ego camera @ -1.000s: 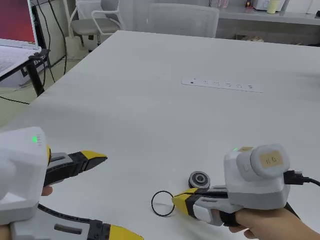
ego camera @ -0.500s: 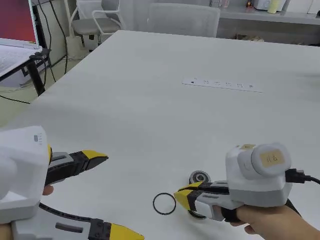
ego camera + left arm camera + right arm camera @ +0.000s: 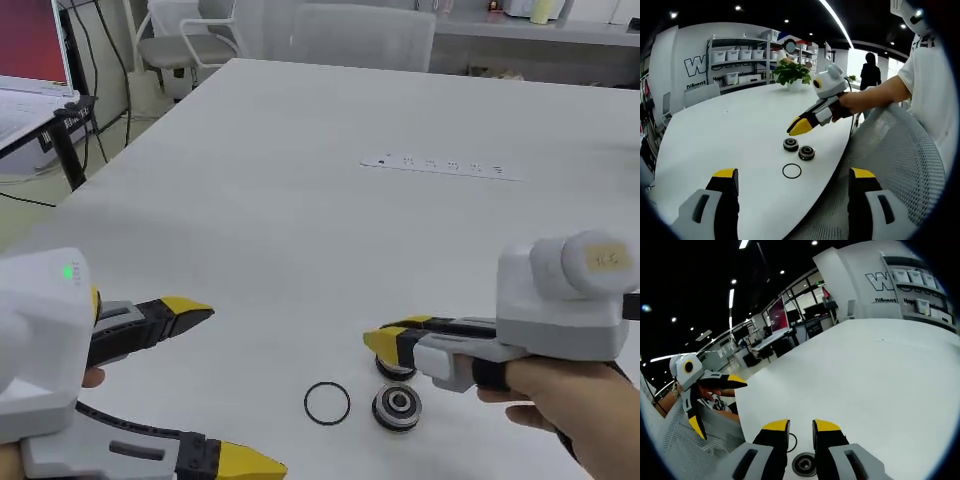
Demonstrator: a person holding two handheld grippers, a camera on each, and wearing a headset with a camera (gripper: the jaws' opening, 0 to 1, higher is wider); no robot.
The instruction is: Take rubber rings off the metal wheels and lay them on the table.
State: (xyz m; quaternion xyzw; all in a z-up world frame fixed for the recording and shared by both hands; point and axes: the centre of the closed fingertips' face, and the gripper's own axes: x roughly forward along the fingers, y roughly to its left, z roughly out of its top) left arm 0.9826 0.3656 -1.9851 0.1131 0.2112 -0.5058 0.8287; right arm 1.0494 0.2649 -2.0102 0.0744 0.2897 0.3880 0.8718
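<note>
A thin black rubber ring (image 3: 327, 403) lies flat on the white table (image 3: 300, 220); in the left gripper view the ring (image 3: 791, 171) sits nearest me. Right of it stands a metal wheel (image 3: 397, 407). A second wheel (image 3: 392, 368) is partly hidden under my right gripper (image 3: 385, 342), which hovers above it, shut and holding nothing. In the right gripper view a wheel (image 3: 805, 464) shows below the near-closed jaws of the right gripper (image 3: 801, 426). My left gripper (image 3: 212, 388) stands wide open at the lower left, apart from the ring, and both wheels (image 3: 790, 144) (image 3: 806, 152) lie beyond its fingertips (image 3: 725, 174).
A white power strip (image 3: 440, 168) is set into the table's middle. Chairs (image 3: 365, 35) stand at the far edge and a laptop stand (image 3: 60, 120) to the left. The near table edge runs just below the ring. A potted plant (image 3: 790, 72) sits on the far end.
My right gripper has lifted and drawn back to the right, away from the ring. The wheel it was covering now stands in plain sight beside the ring. The left gripper has stayed put.
</note>
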